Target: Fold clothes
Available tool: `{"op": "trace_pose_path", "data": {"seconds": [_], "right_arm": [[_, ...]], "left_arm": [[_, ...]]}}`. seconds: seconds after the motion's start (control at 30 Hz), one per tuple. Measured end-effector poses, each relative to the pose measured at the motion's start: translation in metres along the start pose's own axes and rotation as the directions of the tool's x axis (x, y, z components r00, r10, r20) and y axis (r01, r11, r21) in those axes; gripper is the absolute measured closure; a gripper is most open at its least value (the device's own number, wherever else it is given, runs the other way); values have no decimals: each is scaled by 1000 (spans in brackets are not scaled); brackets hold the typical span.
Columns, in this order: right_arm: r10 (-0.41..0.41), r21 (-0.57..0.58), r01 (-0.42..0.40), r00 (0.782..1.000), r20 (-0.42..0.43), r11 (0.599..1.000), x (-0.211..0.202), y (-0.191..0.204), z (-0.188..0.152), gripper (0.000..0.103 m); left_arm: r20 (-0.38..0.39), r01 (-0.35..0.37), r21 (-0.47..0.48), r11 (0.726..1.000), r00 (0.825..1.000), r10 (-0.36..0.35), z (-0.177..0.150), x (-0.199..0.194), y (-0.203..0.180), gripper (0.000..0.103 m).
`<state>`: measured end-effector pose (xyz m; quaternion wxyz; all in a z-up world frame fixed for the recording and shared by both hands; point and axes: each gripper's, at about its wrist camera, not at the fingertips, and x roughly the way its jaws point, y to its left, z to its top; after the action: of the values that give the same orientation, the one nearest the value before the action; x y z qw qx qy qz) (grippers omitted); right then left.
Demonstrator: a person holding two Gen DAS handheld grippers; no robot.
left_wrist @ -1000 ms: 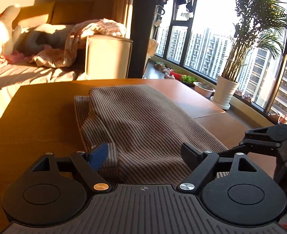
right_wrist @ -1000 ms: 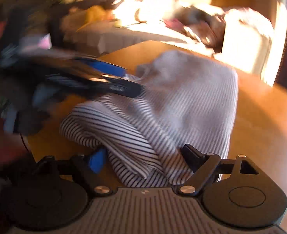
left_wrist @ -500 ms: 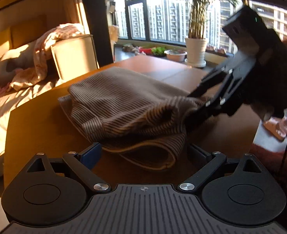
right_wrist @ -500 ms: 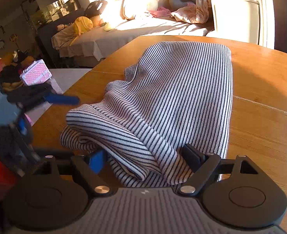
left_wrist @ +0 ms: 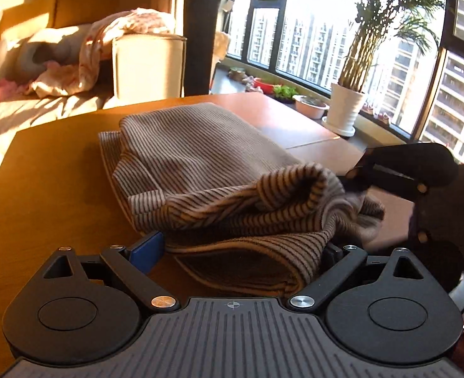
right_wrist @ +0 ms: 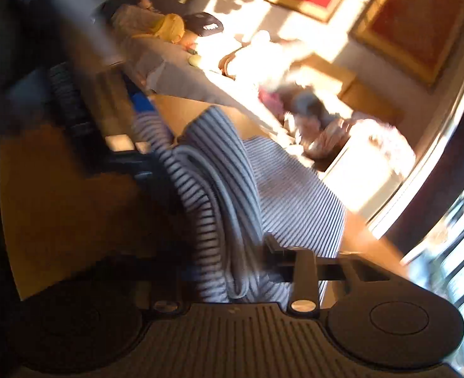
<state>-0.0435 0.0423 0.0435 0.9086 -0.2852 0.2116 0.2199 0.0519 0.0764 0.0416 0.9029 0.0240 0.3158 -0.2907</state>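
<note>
A: Nearest, what is the left claw (left_wrist: 241,249) doing?
B: Spread wide, the striped garment's (left_wrist: 200,163) near folded edge lying between its fingers on the wooden surface (left_wrist: 42,189).
A: And the right claw (right_wrist: 232,252)?
B: Clenched on a bunched fold at the garment's right corner; that view is blurred.
A: Containers?
B: Far off, a white pot (left_wrist: 342,113) holds a palm, top cut off.

I count one striped garment (left_wrist: 200,157) on one wooden table (left_wrist: 52,189). Two grippers are in my feeds: the left (left_wrist: 235,249) and the right (left_wrist: 358,179). By the window I see one white-potted palm (left_wrist: 345,113) and one pink bowl (left_wrist: 310,107). On the far wall, three framed pictures (right_wrist: 414,25), though that feed is blurred.
</note>
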Motion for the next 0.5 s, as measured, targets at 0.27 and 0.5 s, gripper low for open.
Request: {"op": "trace_pose_path", "data": {"seconds": [0.27,0.5], "right_arm": [[60,-90,-66,996,-69,994,-55,-21,18,72],[159,-215,-180,981,-108,960,-98,-15,59,73]], "left_arm": [[234,16,-151,988,972,20,30,-64,42,6],[56,-17,-32,999,998,18,43,20,35,10]]}}
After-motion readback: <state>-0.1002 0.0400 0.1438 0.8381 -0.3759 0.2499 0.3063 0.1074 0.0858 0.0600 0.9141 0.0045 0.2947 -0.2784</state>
